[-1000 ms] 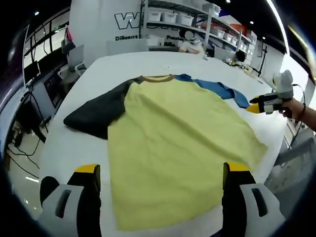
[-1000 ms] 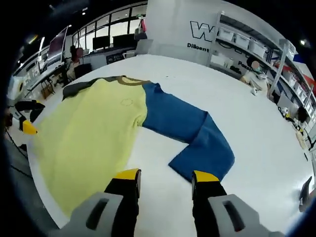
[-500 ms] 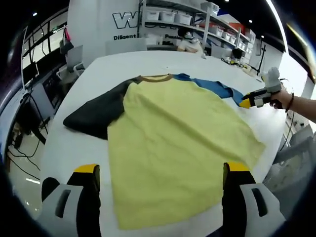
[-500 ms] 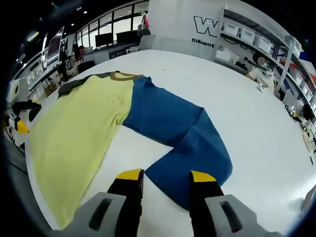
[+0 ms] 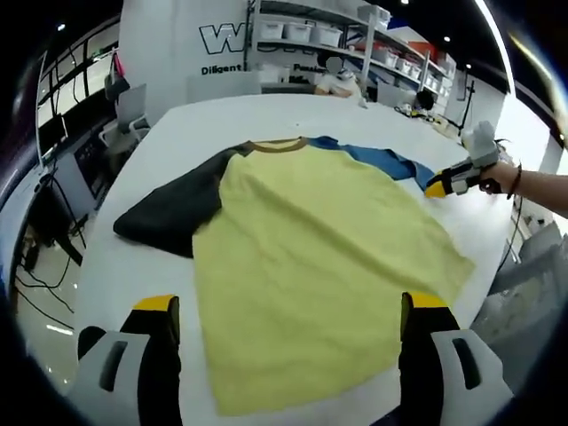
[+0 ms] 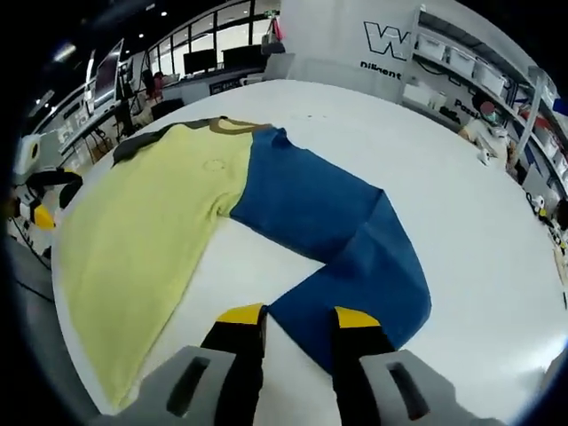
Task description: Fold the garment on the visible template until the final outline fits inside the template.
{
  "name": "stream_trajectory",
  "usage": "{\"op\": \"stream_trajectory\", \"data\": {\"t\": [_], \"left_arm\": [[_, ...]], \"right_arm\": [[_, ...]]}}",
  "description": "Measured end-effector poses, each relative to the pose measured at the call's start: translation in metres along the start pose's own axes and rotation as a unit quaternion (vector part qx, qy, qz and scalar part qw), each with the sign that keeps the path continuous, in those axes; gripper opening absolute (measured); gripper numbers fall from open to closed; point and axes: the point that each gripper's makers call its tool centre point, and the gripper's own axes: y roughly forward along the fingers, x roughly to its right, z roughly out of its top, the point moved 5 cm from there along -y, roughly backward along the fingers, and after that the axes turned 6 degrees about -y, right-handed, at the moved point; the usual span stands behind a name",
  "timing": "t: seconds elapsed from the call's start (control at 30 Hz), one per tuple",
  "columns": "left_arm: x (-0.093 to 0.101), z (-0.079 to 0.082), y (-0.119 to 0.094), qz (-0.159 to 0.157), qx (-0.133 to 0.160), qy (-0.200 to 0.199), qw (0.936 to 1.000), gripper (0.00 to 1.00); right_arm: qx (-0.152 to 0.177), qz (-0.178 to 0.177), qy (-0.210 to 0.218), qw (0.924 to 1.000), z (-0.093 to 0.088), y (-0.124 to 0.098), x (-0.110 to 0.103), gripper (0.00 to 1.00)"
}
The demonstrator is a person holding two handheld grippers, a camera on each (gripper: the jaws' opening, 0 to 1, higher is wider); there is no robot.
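In the left gripper view, your left tool (image 5: 288, 330) hangs with its jaws spread wide and nothing between them, just over the hem end of the garment (image 5: 311, 266), which lies flat on the white table (image 5: 177, 133). The framing has barely shifted over the last second, so this hand is waiting. What has changed is at the blue sleeve (image 5: 386, 161): your right tool (image 5: 437, 186) has come in from beyond the garment's edge and now sits right at the sleeve's end. Whether it touches the cloth is too small to tell here. The dark sleeve (image 5: 169, 213) on the opposite side of the yellow body lies untouched. In the right gripper view, your right tool (image 6: 296, 316) has closed in on the blue sleeve (image 6: 342, 240); its jaws are narrowly parted, one tip over the cuff edge, the other over bare table, gripping nothing yet. That suggests the first fold, sleeve over body, is about to begin. No template outline is discernible beside the garment (image 6: 151, 231).
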Motion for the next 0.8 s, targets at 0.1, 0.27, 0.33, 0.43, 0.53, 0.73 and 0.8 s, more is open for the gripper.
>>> {"op": "stream_trajectory", "data": {"t": [0.1,0.27,0.33,0.43,0.53,0.73,0.8], "left_arm": [[0.0,0.001,-0.001,-0.001,0.001,0.002,1.0,0.99],[-0.001,0.002,-0.002,0.003,0.004,0.004,1.0,0.99],[0.0,0.003,-0.002,0.002,0.007,0.003,1.0,0.99],[0.001,0.004,-0.002,0.001,0.007,0.003,1.0,0.99],[0.001,0.006,-0.002,0.0,0.006,0.009,0.9999,0.99],[-0.001,0.008,-0.004,0.0,0.006,0.01,0.9999,0.99],[-0.001,0.008,-0.005,-0.001,0.006,0.012,0.9999,0.99]], "right_arm": [[0.004,-0.01,-0.016,0.9998,-0.002,0.001,0.007,0.17],[0.005,-0.031,-0.005,0.9995,-0.003,0.002,0.02,0.0],[0.01,-0.021,0.028,0.9993,-0.001,0.002,0.02,0.0],[0.008,-0.025,0.028,0.9993,0.003,-0.001,0.027,0.0],[0.028,-0.019,0.077,0.9965,0.017,-0.01,0.032,0.0],[0.06,-0.008,0.151,0.9867,0.046,-0.028,0.05,0.0],[0.064,-0.008,0.157,0.9854,0.056,-0.033,0.058,0.0]]}}
